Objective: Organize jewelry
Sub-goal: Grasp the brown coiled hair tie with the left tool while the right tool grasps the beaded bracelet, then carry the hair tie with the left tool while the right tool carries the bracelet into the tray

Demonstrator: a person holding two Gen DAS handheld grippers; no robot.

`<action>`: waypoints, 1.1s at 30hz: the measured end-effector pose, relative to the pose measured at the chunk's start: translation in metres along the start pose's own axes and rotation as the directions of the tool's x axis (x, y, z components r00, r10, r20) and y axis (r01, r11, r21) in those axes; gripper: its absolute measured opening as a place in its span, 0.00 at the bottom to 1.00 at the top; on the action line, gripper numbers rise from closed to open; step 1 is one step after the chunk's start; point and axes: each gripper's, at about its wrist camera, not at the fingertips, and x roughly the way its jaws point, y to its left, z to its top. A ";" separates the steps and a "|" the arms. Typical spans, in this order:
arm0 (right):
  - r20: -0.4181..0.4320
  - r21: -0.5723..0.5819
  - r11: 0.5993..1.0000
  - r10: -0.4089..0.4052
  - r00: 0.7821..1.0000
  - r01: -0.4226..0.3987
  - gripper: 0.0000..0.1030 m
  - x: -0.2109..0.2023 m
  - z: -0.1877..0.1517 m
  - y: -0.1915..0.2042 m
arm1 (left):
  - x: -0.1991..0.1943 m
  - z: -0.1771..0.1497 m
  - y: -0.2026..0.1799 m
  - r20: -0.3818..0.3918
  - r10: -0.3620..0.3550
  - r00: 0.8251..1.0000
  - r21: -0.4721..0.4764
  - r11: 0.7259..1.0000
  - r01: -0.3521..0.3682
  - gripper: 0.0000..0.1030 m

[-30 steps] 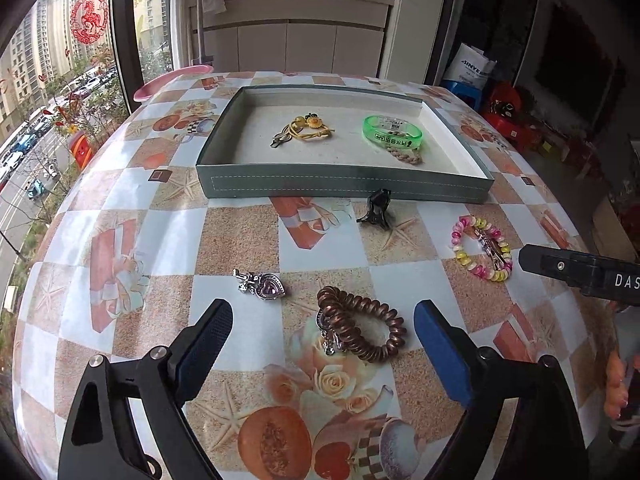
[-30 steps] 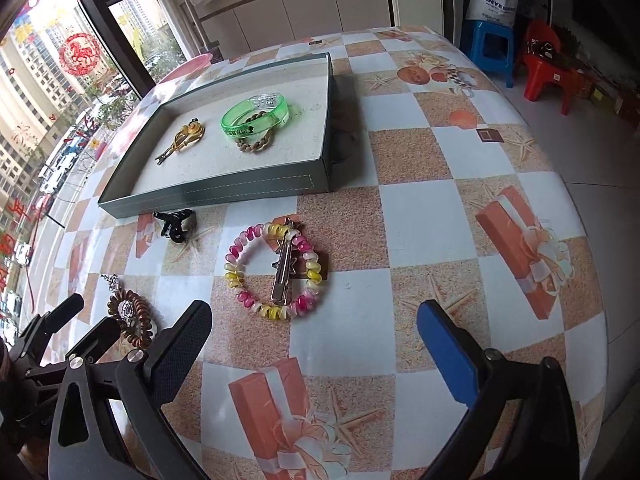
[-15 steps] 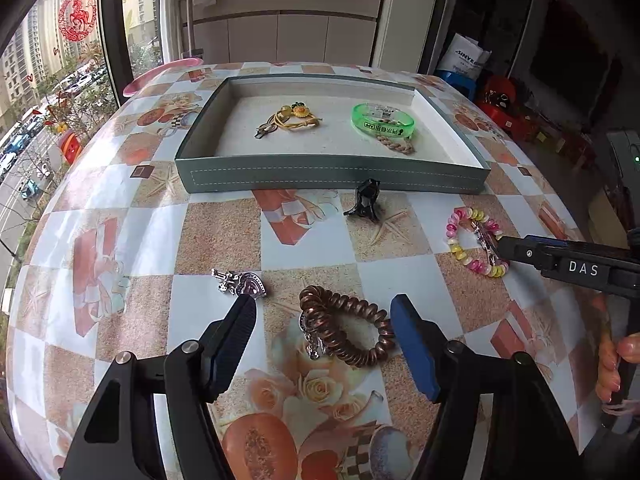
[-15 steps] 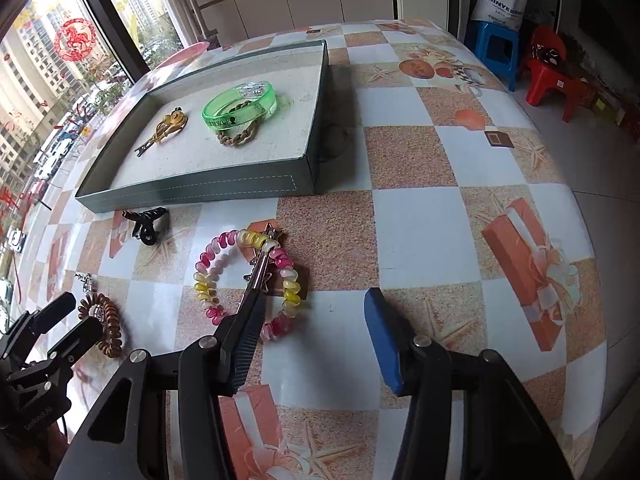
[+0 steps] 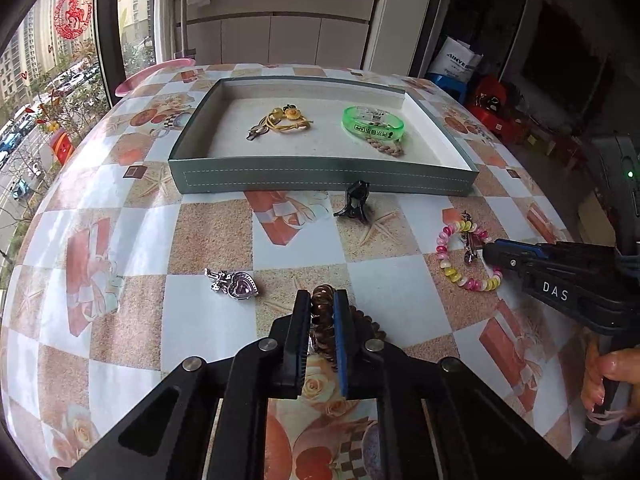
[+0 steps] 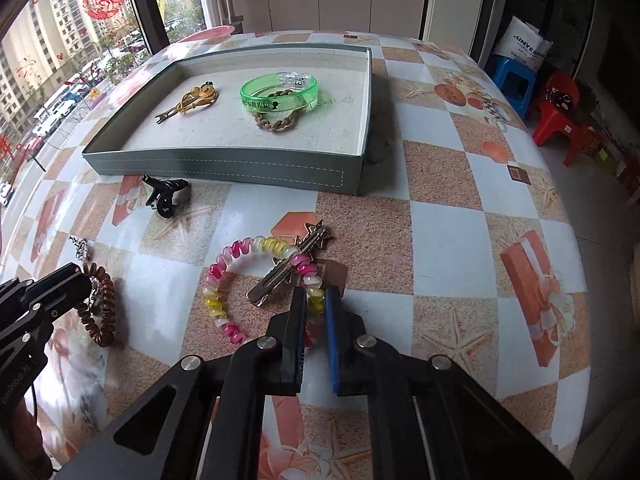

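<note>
Both claws have just closed since the earlier frame: left claw (image 5: 322, 300) pinches brown coil tie (image 5: 322, 312), right claw (image 6: 316, 304) pinches pink-yellow bead bracelet (image 6: 314, 304). Both items lie on the surface (image 6: 440, 240), near side of the grey tray (image 6: 224, 166).

Your left gripper (image 5: 322, 300) angles down, its jaws just closed and pinching the brown spiral hair tie (image 5: 322, 312). Your right gripper (image 6: 316, 300) has likewise clamped the pink-and-yellow spiral bracelet (image 6: 240, 276).
</note>
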 end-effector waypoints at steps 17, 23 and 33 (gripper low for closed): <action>0.114 0.067 0.992 0.103 0.988 -0.111 0.10 -0.056 0.008 -0.003 | -0.066 0.017 0.039 0.128 -0.103 0.986 -0.072 0.991 0.113 0.23; 0.131 0.072 0.988 0.128 0.983 -0.138 0.10 -0.066 0.019 -0.001 | -0.081 0.041 0.043 0.179 -0.096 0.979 -0.062 0.992 0.108 0.23; 0.146 0.067 0.986 0.139 0.980 -0.150 0.10 -0.063 0.063 0.003 | -0.077 0.098 0.044 0.229 -0.106 0.968 -0.055 0.991 0.121 0.23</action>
